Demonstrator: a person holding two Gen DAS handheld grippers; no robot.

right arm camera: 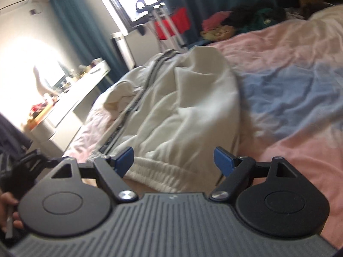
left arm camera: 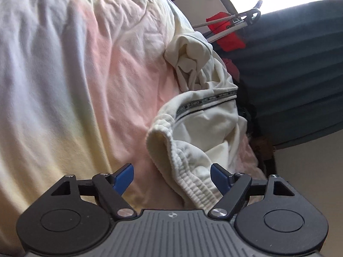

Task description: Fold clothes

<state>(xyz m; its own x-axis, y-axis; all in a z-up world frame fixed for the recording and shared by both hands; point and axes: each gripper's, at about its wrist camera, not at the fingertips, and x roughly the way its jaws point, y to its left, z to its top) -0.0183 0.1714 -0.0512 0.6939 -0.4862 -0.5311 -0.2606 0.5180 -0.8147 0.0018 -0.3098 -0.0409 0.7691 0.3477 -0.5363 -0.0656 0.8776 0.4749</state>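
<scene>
Cream sweatpants (left arm camera: 205,126) with a dark striped side band lie crumpled on the pastel bedsheet (left arm camera: 75,85), near its edge. In the left wrist view the ribbed elastic waistband (left arm camera: 188,182) runs between the blue fingertips of my left gripper (left arm camera: 172,176), which stands open without pressing on it. In the right wrist view the same sweatpants (right arm camera: 184,107) lie ahead, their waistband (right arm camera: 163,171) just in front of my right gripper (right arm camera: 174,160). That gripper is open too, its pads clear of the cloth.
Pink and blue sheet (right arm camera: 289,85) stretches to the right. A white desk (right arm camera: 70,105) with clutter stands left of the bed. Teal curtains (right arm camera: 85,32), a rack with a red item (right arm camera: 171,23) and a pile of clothes (right arm camera: 235,21) are behind. A hand (right arm camera: 8,209) shows at lower left.
</scene>
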